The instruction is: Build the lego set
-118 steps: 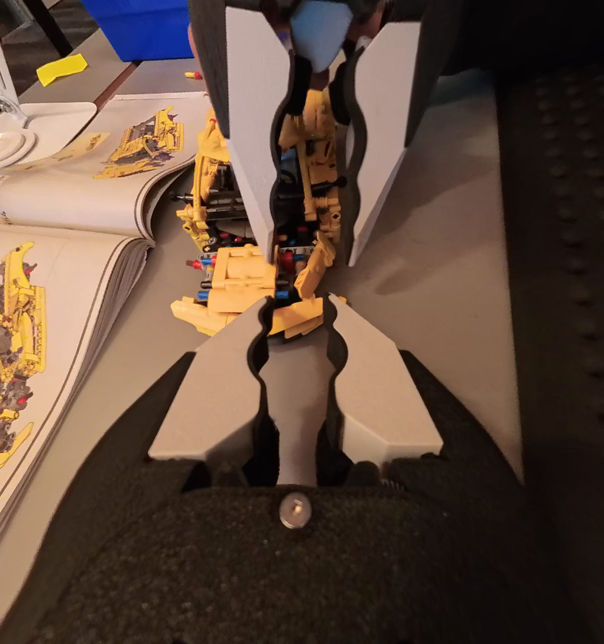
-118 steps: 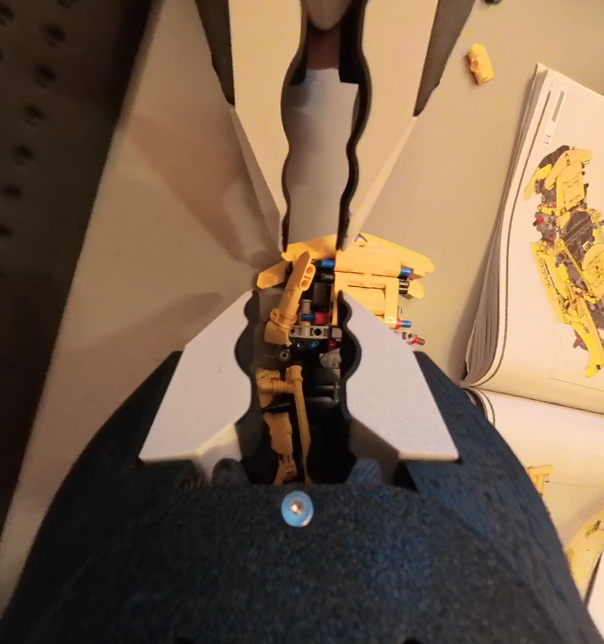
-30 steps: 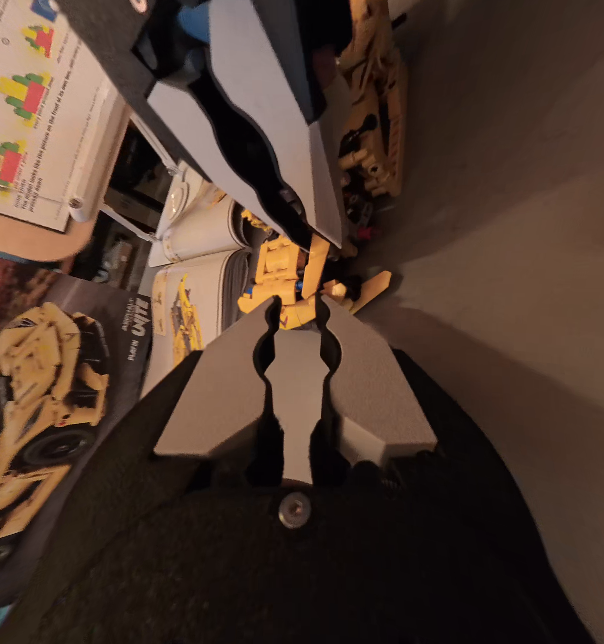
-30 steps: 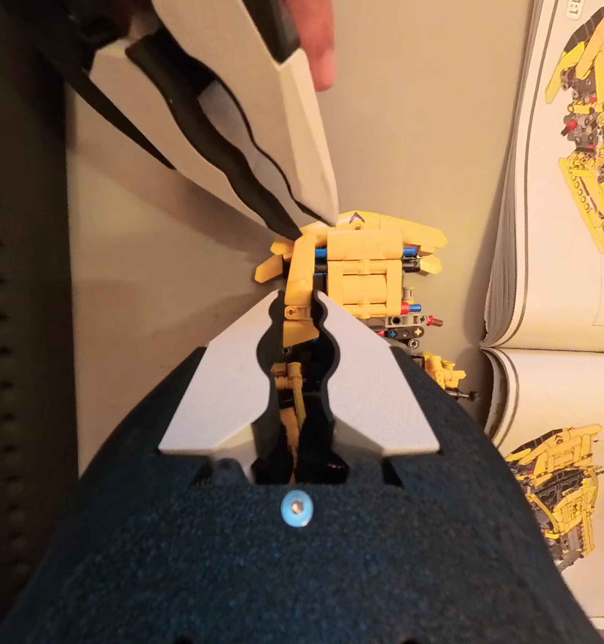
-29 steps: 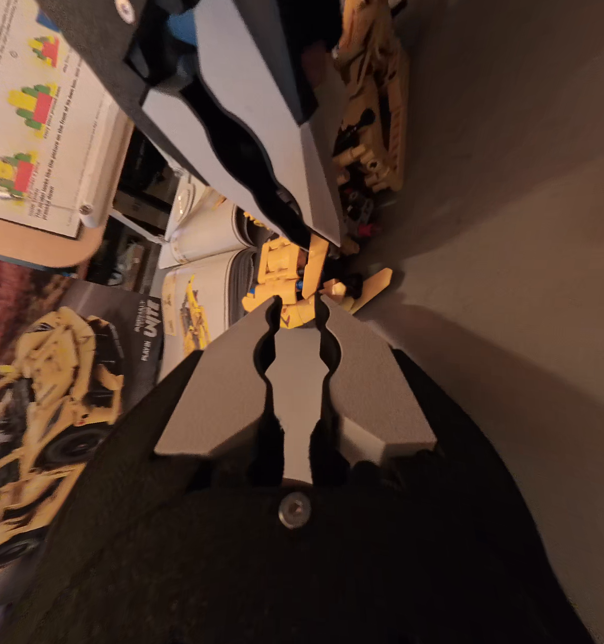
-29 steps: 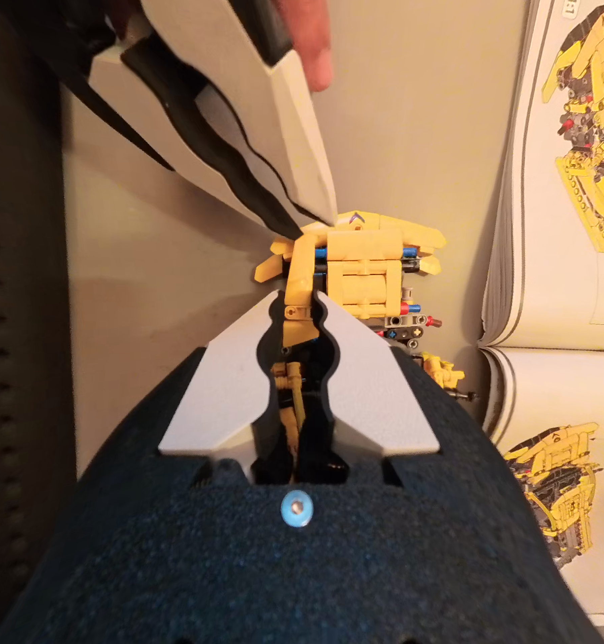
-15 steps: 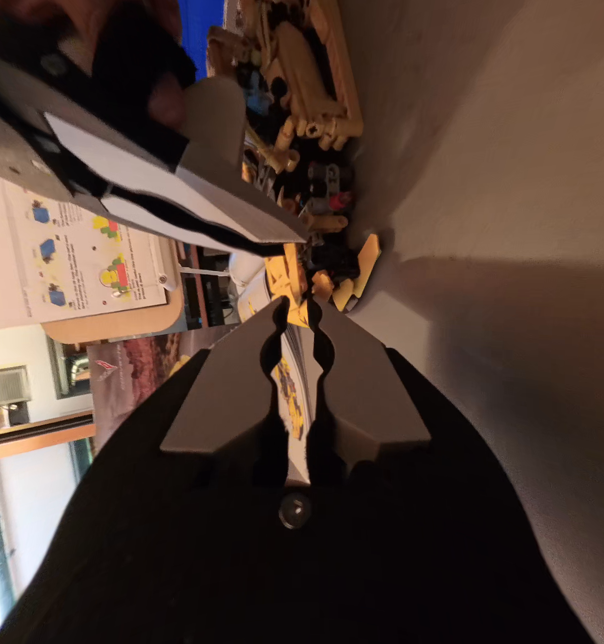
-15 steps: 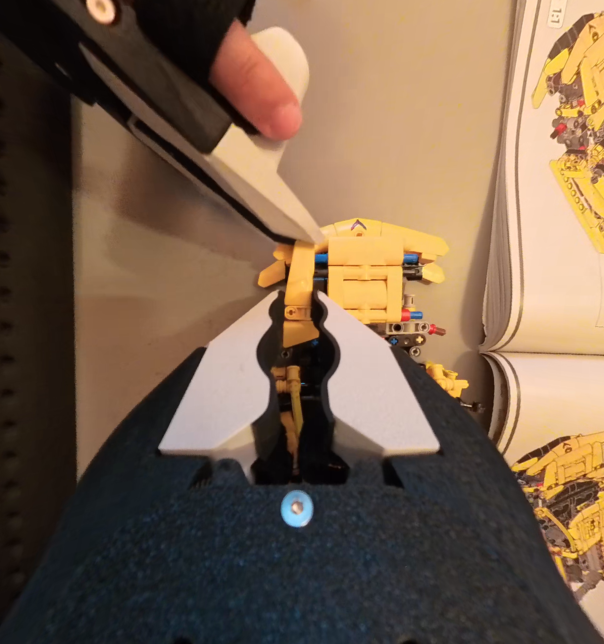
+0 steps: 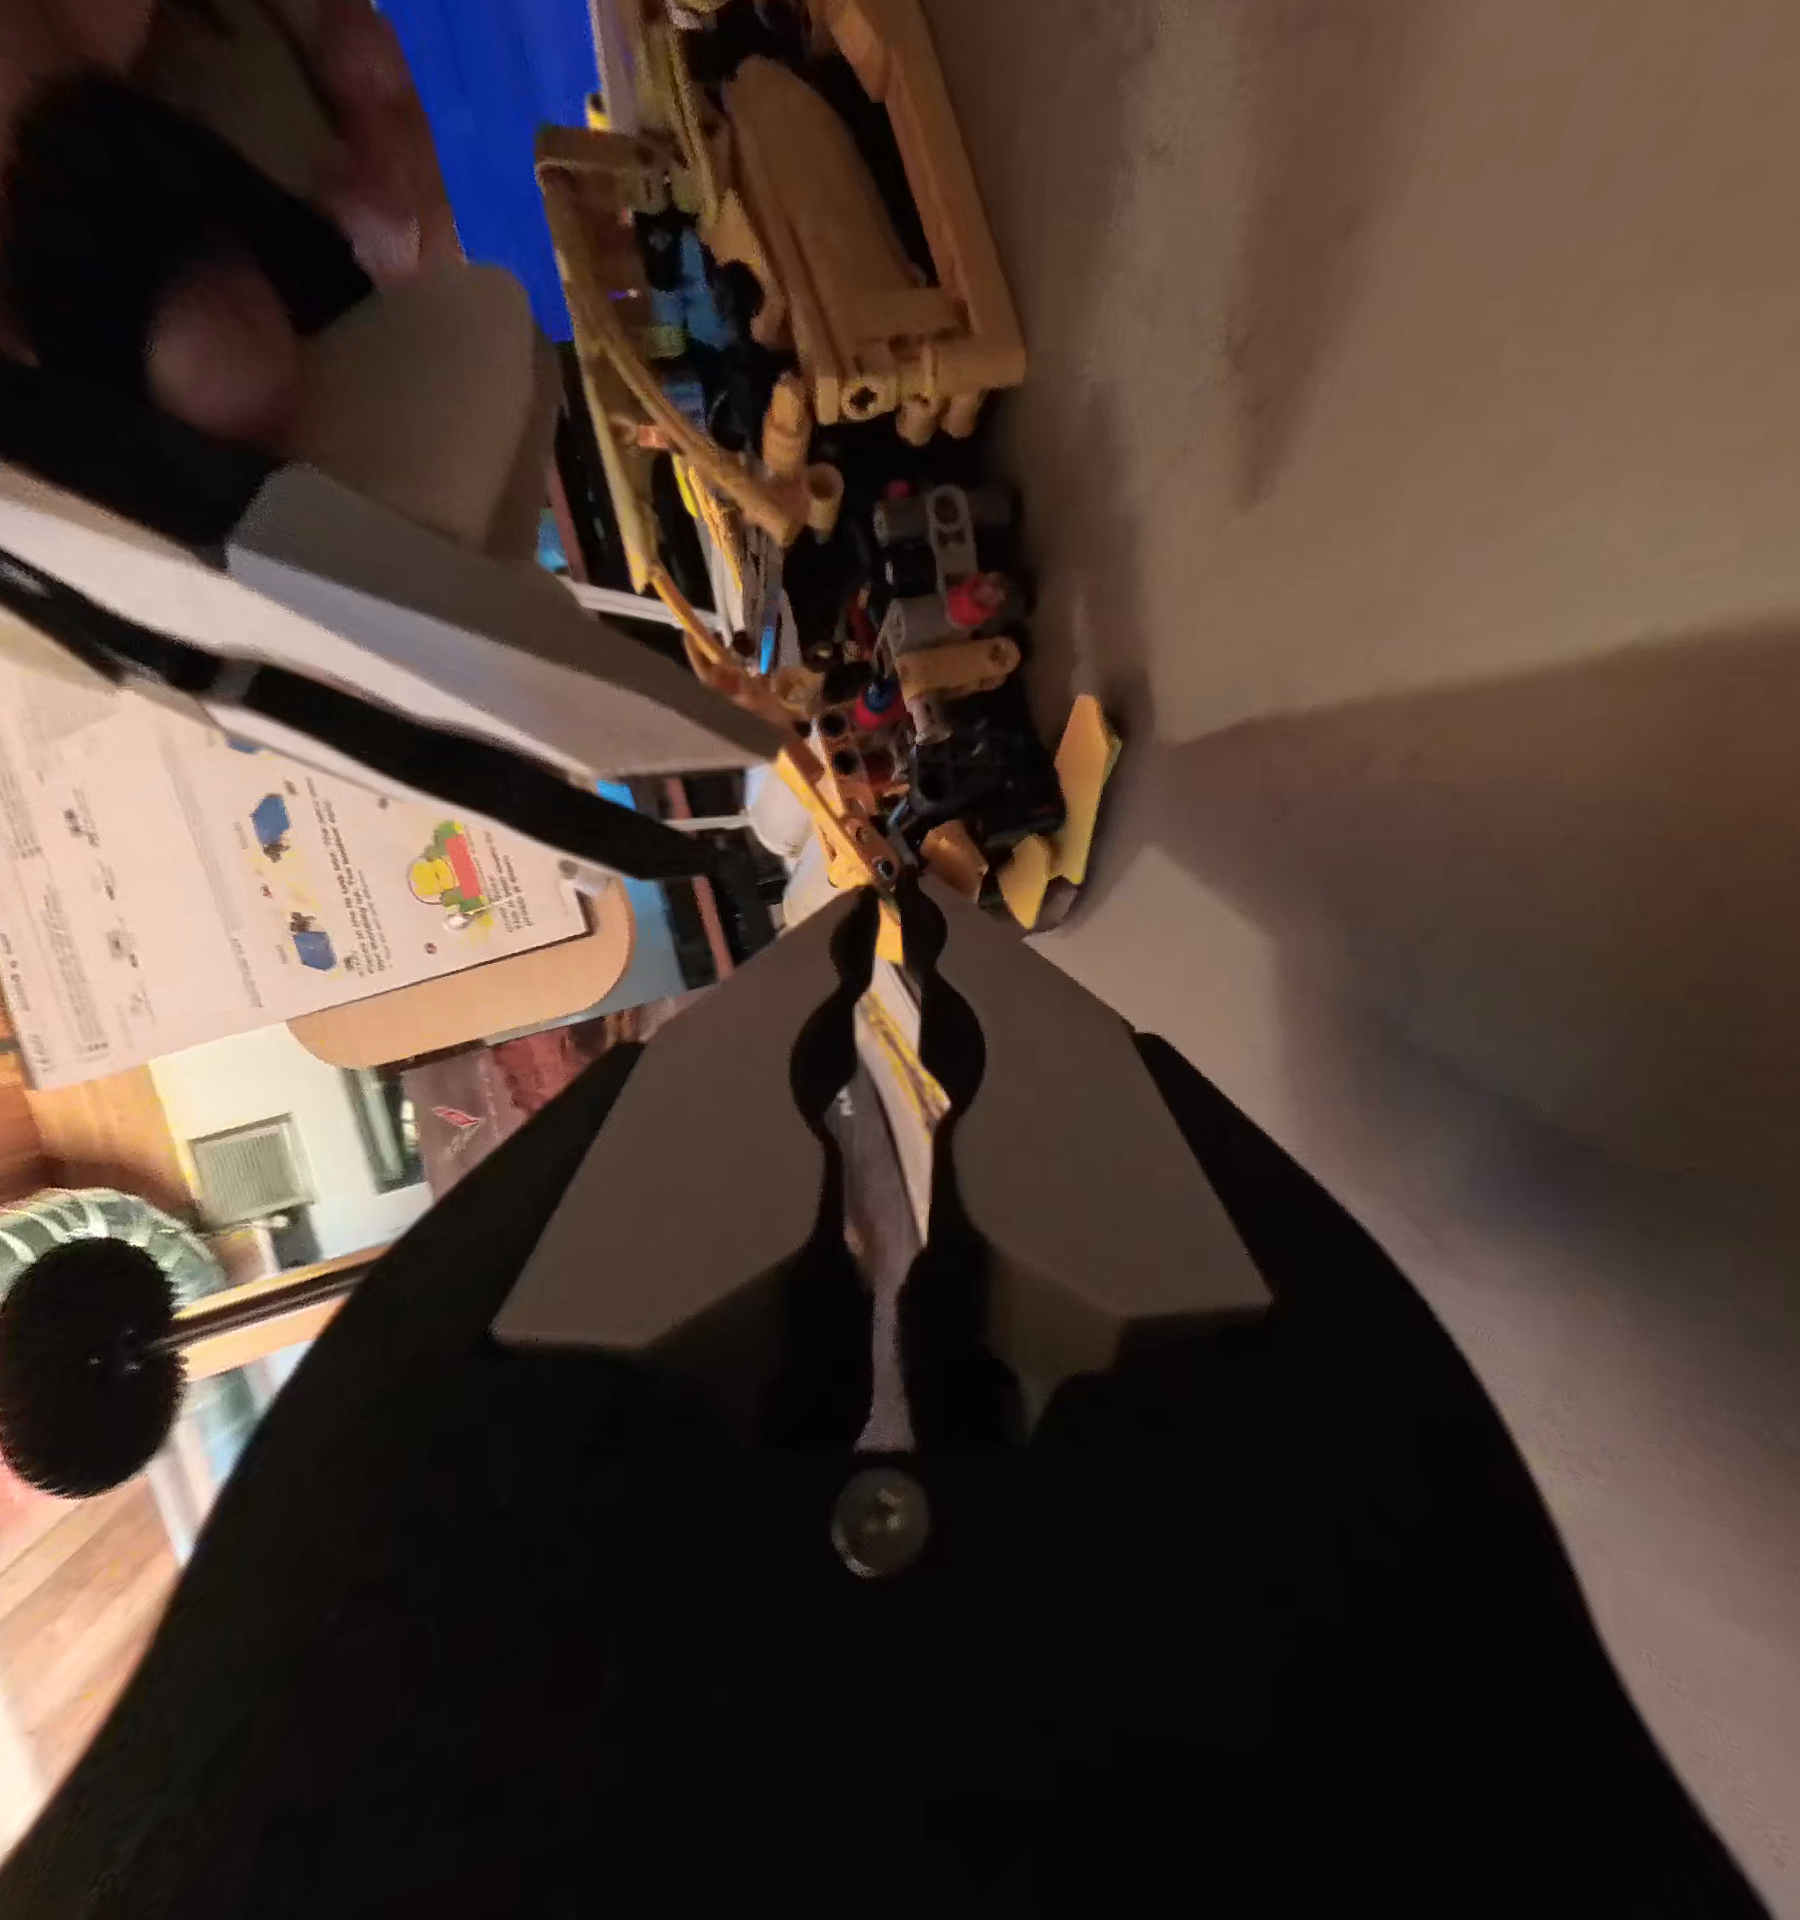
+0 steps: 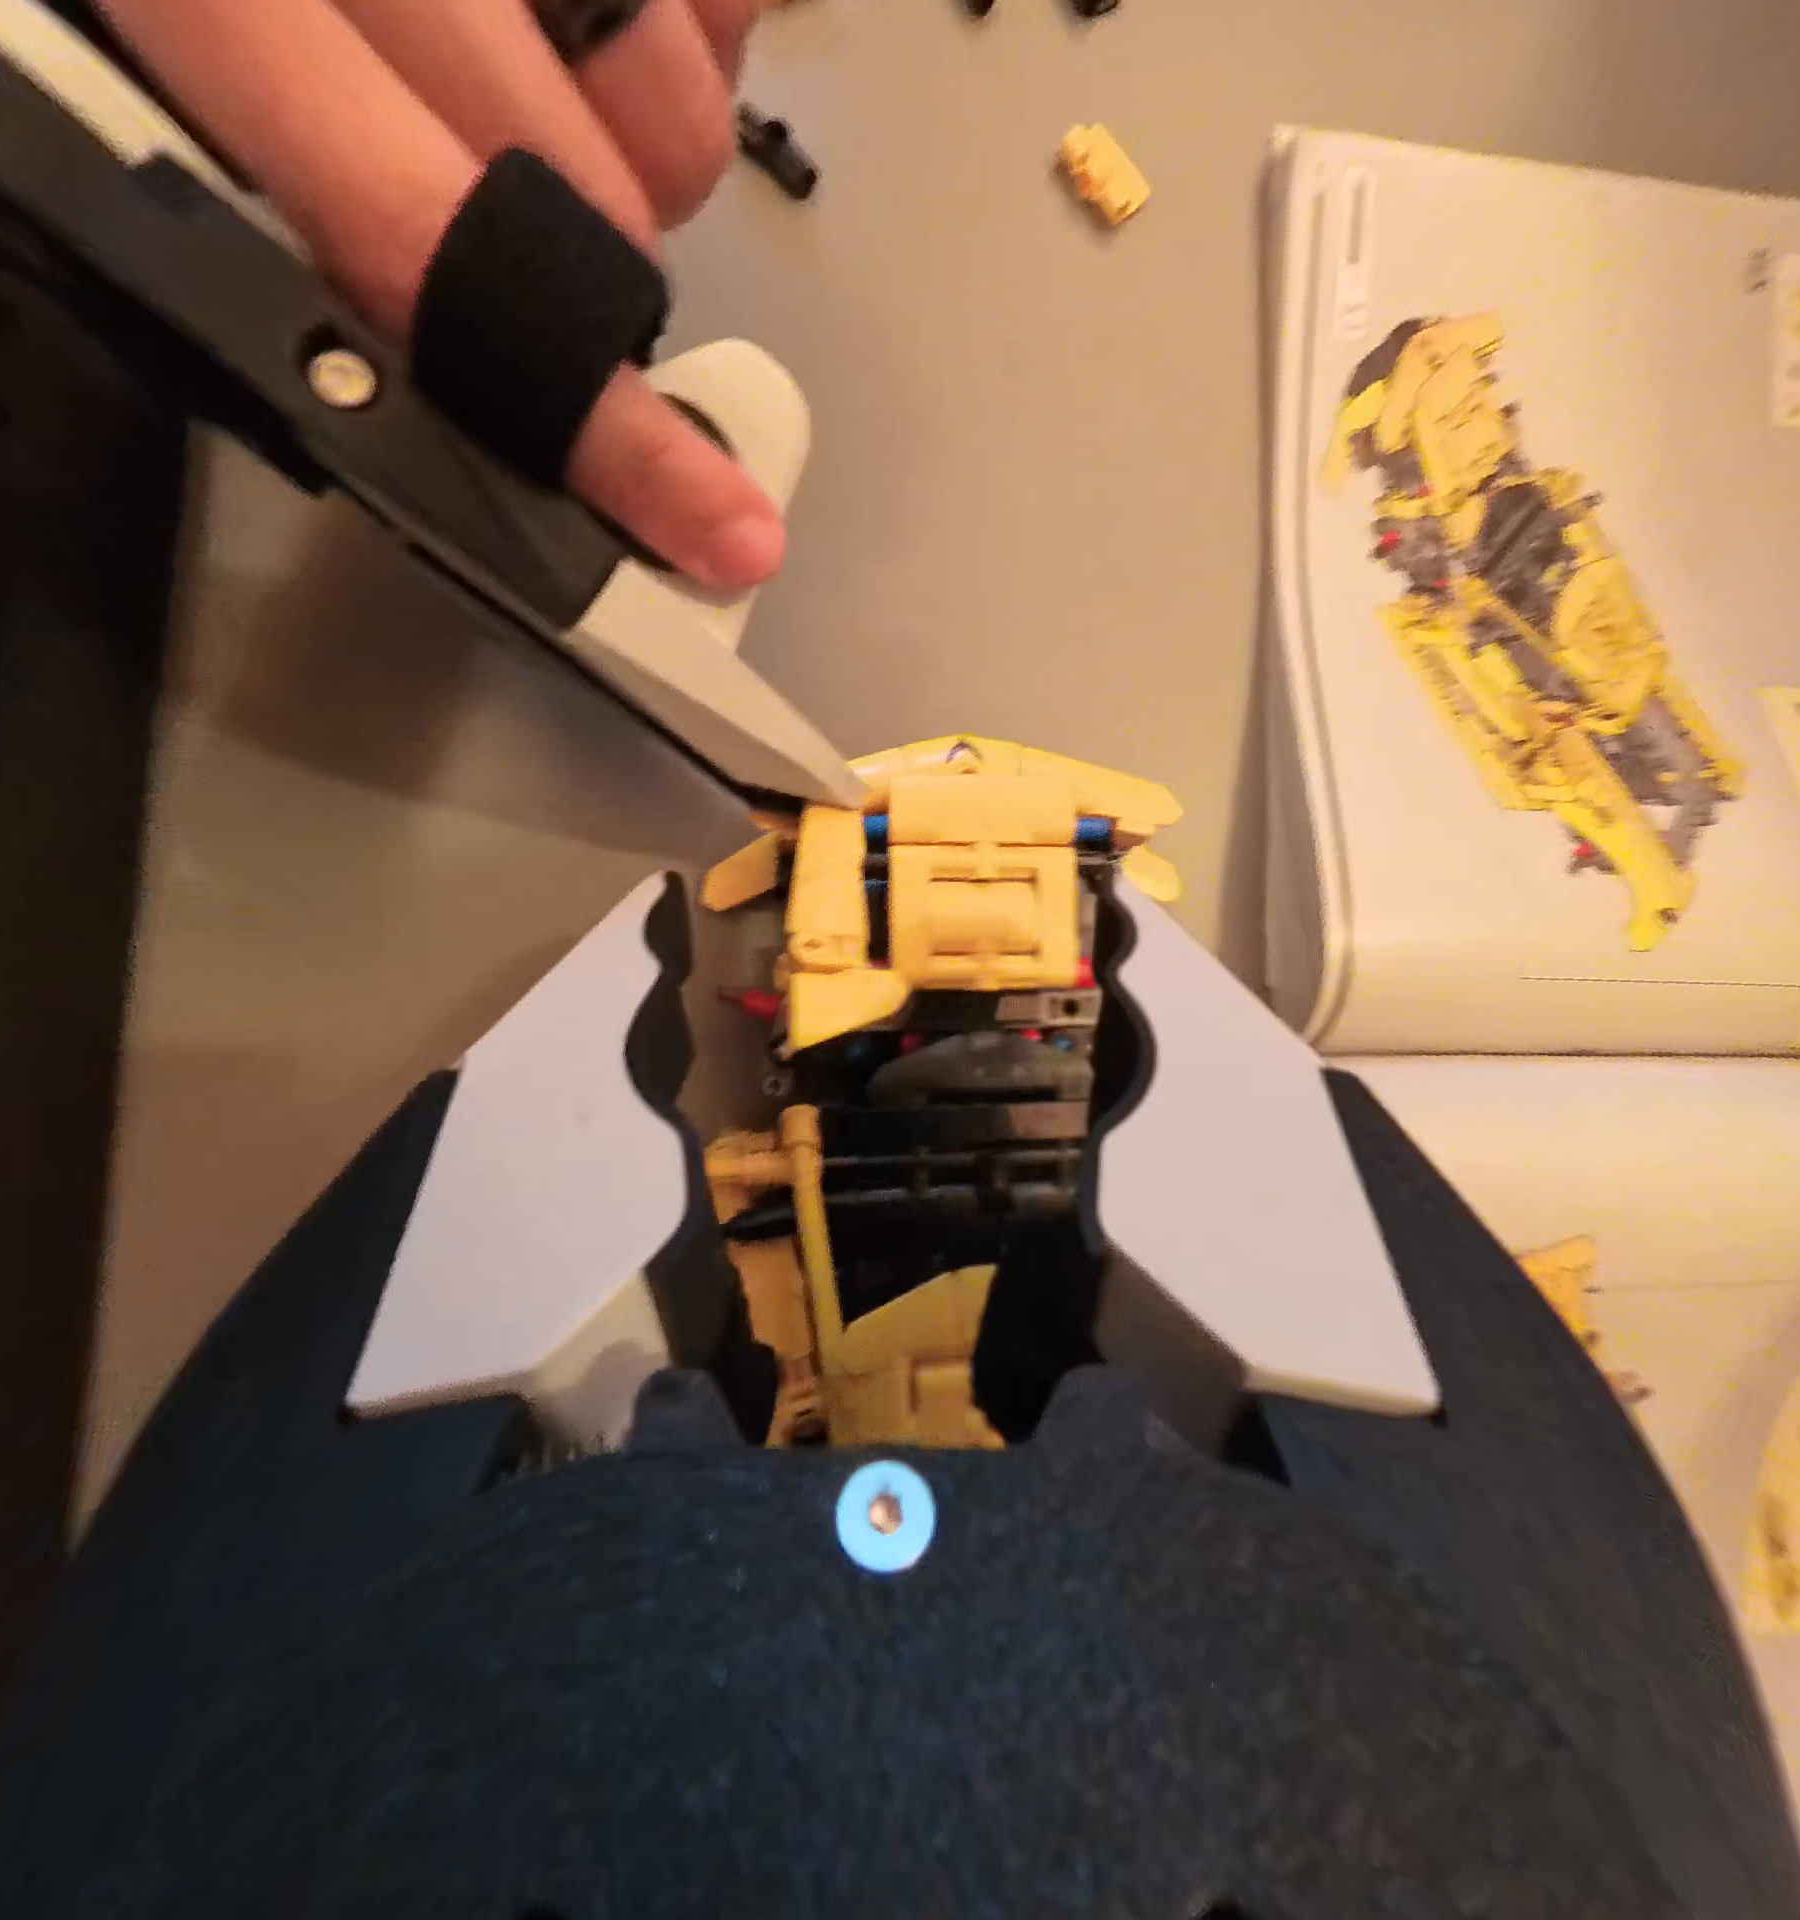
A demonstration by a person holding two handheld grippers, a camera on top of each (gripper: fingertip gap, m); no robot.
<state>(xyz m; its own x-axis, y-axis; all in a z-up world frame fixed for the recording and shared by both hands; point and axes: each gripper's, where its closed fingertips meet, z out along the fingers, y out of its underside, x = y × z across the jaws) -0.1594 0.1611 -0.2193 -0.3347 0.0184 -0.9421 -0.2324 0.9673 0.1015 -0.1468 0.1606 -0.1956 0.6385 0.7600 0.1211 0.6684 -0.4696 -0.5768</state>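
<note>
The yellow lego model point(image 10: 979, 904) lies on the grey table point(image 10: 979, 468), its front end pointing away in the right wrist view. My right gripper point(image 10: 896, 909) is open wide, with a jaw on each side of the model; the right jaw is close against it and the left jaw stands clear. My left gripper point(image 10: 823, 800) comes in from the upper left, held by a hand point(image 10: 563, 208), its tips on the model's front top edge. In the left wrist view the left gripper point(image 9: 888, 902) is nearly closed on a yellow piece at the model's point(image 9: 854, 260) front end. The right gripper point(image 9: 745, 805) shows at the left there.
An open instruction book point(image 10: 1498, 623) lies to the right of the model. A loose yellow piece point(image 10: 1104, 171) and black pins point(image 10: 771, 145) lie on the table beyond it. A dark perforated mat point(image 10: 44, 935) runs along the left. A blue bin point(image 9: 491, 135) stands behind the model.
My right gripper let go of the yellow strut it pinched and opened wide around the model. My left gripper rolled onto its side and narrowed onto the model's front end.
</note>
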